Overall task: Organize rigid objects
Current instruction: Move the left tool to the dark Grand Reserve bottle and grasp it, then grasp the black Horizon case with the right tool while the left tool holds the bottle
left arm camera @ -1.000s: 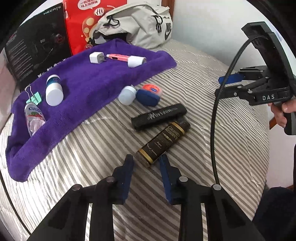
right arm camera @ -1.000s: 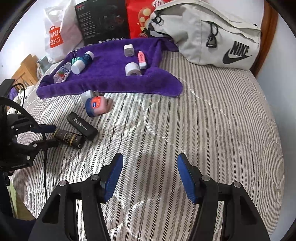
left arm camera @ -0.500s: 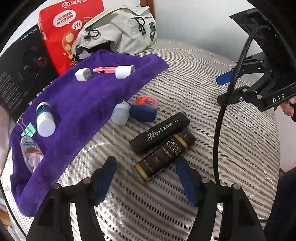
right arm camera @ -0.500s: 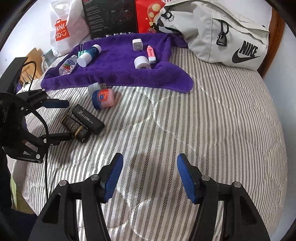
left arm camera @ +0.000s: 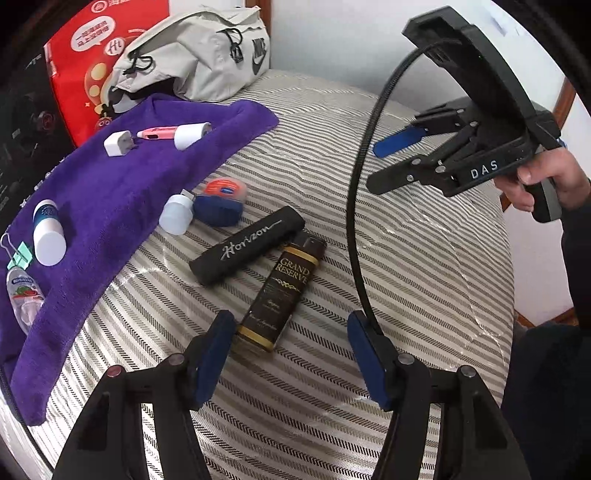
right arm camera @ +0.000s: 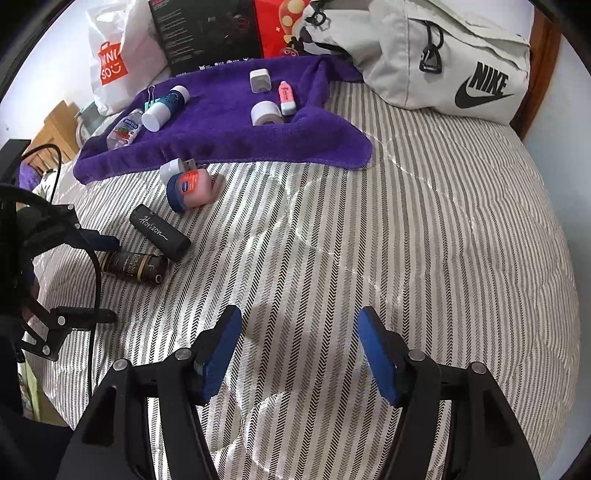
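Note:
On the striped bed lie a dark "Grand Reserve" bottle (left arm camera: 282, 291) (right arm camera: 133, 266), a black "Horizon" case (left arm camera: 246, 249) (right arm camera: 160, 232), a blue-lidded jar (left arm camera: 221, 202) (right arm camera: 189, 187) and a white USB plug (left arm camera: 177, 218) (right arm camera: 174, 168). My left gripper (left arm camera: 290, 345) (right arm camera: 107, 278) is open, its fingers straddling the bottle's near end without touching it. My right gripper (right arm camera: 298, 345) (left arm camera: 384, 166) is open over bare bedding, well right of these objects. The purple towel (left arm camera: 110, 192) (right arm camera: 221, 136) holds a charger, a pink tube, a white roll, a small bottle and a clip.
A grey Nike bag (right arm camera: 443, 59) (left arm camera: 199, 55), a red box (left arm camera: 96, 55), a black box (right arm camera: 207, 33) and a white shopping bag (right arm camera: 118, 62) line the far edge. A hand (left arm camera: 535, 181) holds the right gripper. A cable (left arm camera: 354, 229) arcs over the bed.
My left gripper has opened wider and moved forward, so its fingers now flank the bottle's near end. The right gripper has shifted slightly closer over the bed.

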A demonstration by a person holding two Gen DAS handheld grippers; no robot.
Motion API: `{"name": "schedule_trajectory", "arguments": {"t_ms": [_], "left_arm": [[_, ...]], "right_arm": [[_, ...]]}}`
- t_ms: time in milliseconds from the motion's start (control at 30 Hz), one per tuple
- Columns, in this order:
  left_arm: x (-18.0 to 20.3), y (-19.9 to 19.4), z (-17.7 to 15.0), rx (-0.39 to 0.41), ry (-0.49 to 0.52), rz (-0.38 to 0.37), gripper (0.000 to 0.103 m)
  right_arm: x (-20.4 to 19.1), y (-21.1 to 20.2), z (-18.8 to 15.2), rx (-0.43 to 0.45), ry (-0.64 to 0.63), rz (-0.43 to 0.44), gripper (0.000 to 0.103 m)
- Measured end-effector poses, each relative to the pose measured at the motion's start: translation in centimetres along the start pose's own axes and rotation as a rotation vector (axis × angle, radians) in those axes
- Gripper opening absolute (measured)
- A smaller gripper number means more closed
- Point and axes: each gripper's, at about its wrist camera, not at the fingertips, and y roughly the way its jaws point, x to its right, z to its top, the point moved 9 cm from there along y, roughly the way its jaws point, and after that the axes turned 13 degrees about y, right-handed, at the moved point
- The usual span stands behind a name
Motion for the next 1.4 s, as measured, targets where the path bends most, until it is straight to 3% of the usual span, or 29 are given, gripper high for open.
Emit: {"name": "schedule_trajectory", "arguments": {"t_ms": [67,200,367,467,533,867,967,1167,1400], "left_arm": [[-1.1,-0.1,0.0,0.011,-0.038,0.029,0.061],[-2.7,0.3,0.6,0.040,-0.082,0.002,0.061],[-1.7,1.2,1.2,0.008,0.028,0.025,0.060],[-0.9,1.0,1.3,0.007,0.058,-0.009,0.043],[-0.5,1.1,1.5,0.008,0.076,-0.021,0.038],[-0.3,1.5,2.1,0.015,0.082,-0.031,0.035],[-0.7,1.5,2.1,0.008,0.019,0.002,0.025],[-1.2,0.7,0.9,0.005,-0.104,0.062,0.023],[-3.1,-1.7,-3.3,-0.029,-0.258,0.156,0.023]], "right_arm": [[0.1,0.1,-0.1,-0.003,-0.006,-0.012,0.065],[0.2,0.0,-0.3,0.000,-0.015,-0.013,0.065],[1.3,-0.8,-0.5,0.010,-0.017,-0.032,0.065],[2.4,-1.3,-0.6,0.017,-0.004,-0.035,0.065],[3.2,-1.5,-0.7,0.017,0.015,-0.042,0.065],[4.2,-1.5,-1.6,0.012,0.040,-0.034,0.065],[3.6,-1.7,-1.3,0.031,0.036,0.000,0.065],[0.6,-1.9,-0.1,0.066,-0.019,0.069,0.065],[-5.5,-1.2,1.7,0.091,-0.236,0.130,0.065]]}}
